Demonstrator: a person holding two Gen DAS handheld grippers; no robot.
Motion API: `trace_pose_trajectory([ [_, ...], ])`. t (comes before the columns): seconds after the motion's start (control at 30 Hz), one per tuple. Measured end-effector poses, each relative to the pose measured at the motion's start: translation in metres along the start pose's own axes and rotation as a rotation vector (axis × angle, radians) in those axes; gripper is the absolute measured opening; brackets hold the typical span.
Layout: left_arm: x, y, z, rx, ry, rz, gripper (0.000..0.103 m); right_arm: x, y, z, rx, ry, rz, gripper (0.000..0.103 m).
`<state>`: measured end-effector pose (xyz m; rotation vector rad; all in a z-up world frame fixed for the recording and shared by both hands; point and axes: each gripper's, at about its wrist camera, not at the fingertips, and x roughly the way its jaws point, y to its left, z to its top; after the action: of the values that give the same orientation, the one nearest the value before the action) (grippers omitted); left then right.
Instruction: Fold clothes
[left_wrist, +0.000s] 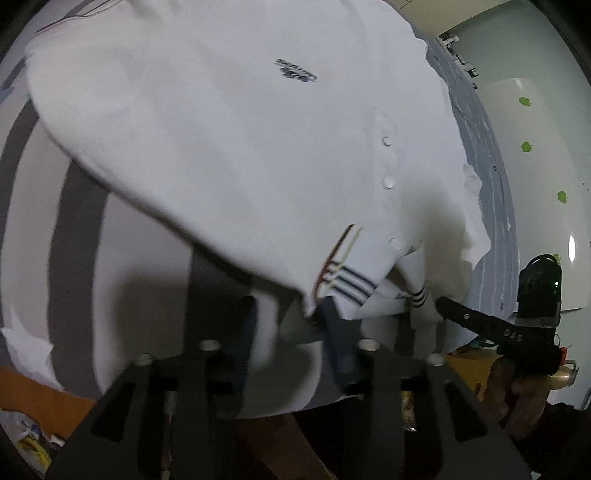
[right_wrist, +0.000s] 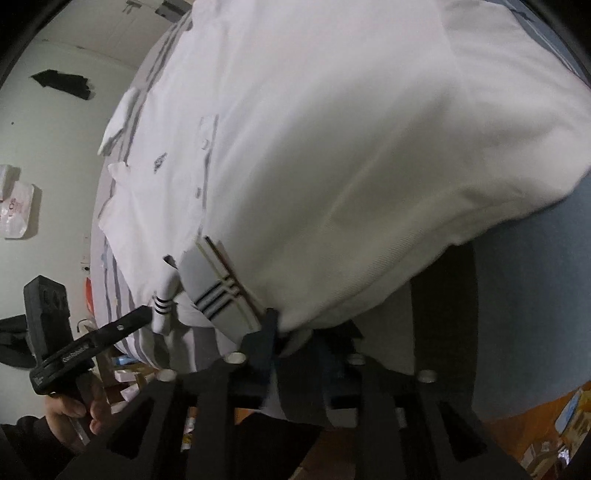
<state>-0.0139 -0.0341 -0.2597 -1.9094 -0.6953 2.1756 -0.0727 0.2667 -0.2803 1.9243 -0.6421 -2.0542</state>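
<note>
A white polo shirt (left_wrist: 240, 140) with a small dark chest logo, buttons and a striped collar lies spread over a bed. My left gripper (left_wrist: 291, 325) is shut on the shirt's near edge by the collar stripes (left_wrist: 347, 284) and lifts it off the bed. My right gripper (right_wrist: 295, 332) is shut on the same shirt (right_wrist: 351, 147) at the collar's other side, by the striped band (right_wrist: 218, 295), and holds it up. Each gripper shows in the other's view: the right one (left_wrist: 454, 310) and the left one (right_wrist: 136, 317).
The bed has a grey and white striped cover (left_wrist: 74, 240) and a blue-grey sheet (right_wrist: 517, 314). A white wall with green stickers (left_wrist: 526, 147) stands at the right. Cluttered orange floor (right_wrist: 535, 435) lies below the bed edge.
</note>
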Motion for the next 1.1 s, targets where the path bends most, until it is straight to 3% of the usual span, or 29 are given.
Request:
trace_pose_trajectory([
  [0.2,-0.032,0.007,0.007,0.003,-0.041,0.071,0.047,-0.018,0.004,-0.005,-0.047,-0.005,-0.055,0.03],
  [0.33,-0.055,-0.012,0.026,0.144,-0.193,0.104,0.047,-0.048,0.016,0.002,-0.12,-0.125,-0.117,0.03],
  [0.43,-0.044,-0.024,0.045,0.199,-0.236,0.132,0.047,-0.053,0.022,0.019,-0.166,-0.199,-0.167,0.03],
  [0.5,-0.042,-0.009,0.048,0.205,-0.257,0.149,0.047,-0.046,0.015,0.031,-0.167,-0.233,-0.202,0.03],
  [0.57,-0.007,-0.02,0.054,0.217,-0.239,0.221,0.045,-0.037,0.004,0.038,-0.18,-0.241,-0.264,0.03],
  [0.6,0.004,-0.013,0.054,0.208,-0.214,0.259,0.04,-0.03,-0.004,0.038,-0.176,-0.23,-0.288,0.03],
  [0.77,0.001,0.027,0.033,0.155,-0.182,0.339,0.028,-0.014,-0.041,0.022,-0.117,-0.176,-0.345,0.026],
  [0.93,-0.021,0.036,0.037,0.134,-0.198,0.338,0.028,-0.023,-0.047,0.014,-0.124,-0.138,-0.388,0.021],
  [1.1,-0.042,0.029,0.078,0.165,-0.321,0.334,0.028,-0.053,-0.023,0.035,-0.167,-0.252,-0.369,0.021],
])
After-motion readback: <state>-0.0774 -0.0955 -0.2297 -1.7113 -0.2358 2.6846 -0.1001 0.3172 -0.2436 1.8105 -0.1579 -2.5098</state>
